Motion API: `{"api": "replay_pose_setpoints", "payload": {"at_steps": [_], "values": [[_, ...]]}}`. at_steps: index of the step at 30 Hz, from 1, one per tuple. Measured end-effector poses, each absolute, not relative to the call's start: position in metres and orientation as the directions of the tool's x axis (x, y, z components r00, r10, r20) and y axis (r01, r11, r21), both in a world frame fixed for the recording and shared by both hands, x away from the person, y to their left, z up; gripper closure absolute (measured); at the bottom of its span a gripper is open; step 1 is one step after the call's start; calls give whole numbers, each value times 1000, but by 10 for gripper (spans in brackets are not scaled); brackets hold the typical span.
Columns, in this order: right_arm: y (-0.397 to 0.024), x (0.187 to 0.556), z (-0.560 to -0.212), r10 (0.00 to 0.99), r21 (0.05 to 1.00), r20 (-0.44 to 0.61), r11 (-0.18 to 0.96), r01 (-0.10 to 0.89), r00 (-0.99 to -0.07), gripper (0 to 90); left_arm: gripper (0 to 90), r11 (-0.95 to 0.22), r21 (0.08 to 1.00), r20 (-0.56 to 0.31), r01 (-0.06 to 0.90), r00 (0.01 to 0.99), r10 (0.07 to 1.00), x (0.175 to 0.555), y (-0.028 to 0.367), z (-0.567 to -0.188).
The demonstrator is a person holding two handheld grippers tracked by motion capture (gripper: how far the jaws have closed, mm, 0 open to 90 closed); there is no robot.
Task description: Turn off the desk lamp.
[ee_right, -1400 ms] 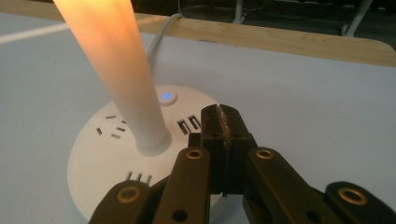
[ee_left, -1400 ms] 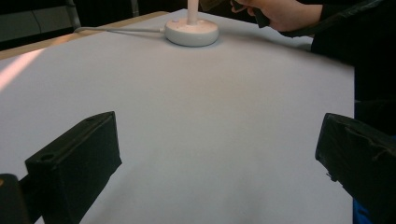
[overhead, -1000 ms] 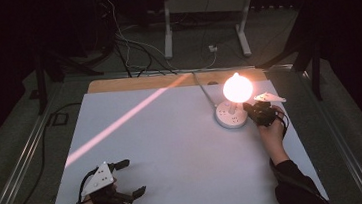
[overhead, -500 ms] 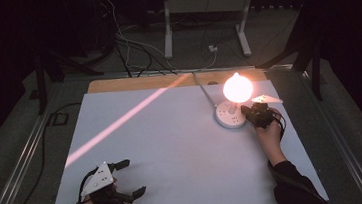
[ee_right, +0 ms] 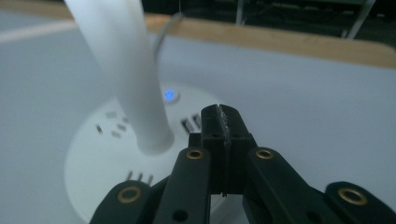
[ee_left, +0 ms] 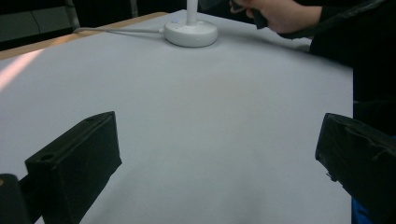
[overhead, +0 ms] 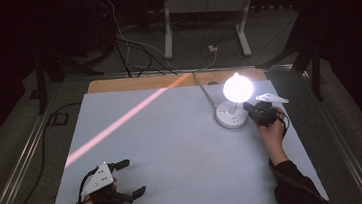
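Observation:
A white desk lamp stands at the table's far right, its round base [overhead: 230, 115] flat on the white tabletop and its head [overhead: 238, 88] glowing brightly. In the right gripper view the base [ee_right: 107, 154] shows sockets and a lit blue button [ee_right: 170, 95] behind the stem [ee_right: 126, 74]. My right gripper [overhead: 248, 108] [ee_right: 223, 119] is shut with nothing between its jaws, its tip just above the base's right side. My left gripper [overhead: 132, 177] rests open near the front left corner, far from the lamp base [ee_left: 190, 32].
A grey cable [overhead: 202, 87] runs from the lamp base back over the wooden far edge [overhead: 132, 84]. A pink streak of light [overhead: 120, 120] crosses the tabletop. Cables and a metal stand [overhead: 203, 14] sit on the dark floor behind.
The right gripper has edged slightly toward the lamp base. The lamp stays lit and the left gripper has not moved.

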State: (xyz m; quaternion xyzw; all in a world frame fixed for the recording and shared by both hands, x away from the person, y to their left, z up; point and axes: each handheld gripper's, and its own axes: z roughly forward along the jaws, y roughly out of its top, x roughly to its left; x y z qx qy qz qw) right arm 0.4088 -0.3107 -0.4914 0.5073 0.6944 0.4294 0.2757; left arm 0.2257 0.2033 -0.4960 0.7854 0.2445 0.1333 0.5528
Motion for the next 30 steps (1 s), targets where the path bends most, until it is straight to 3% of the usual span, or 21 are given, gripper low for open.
{"api": "replay_pose_setpoints", "payload": {"at_steps": [10,30], "values": [[-321,401,-471,945,908,63,79,411,-321,896,6,-277,932,-56,235,846,530,225,202,-496],[-304,411,-503,941,856,28,151,494,-337,896,6,-278,931,-55,235,846,530,225,203,-496]]}}
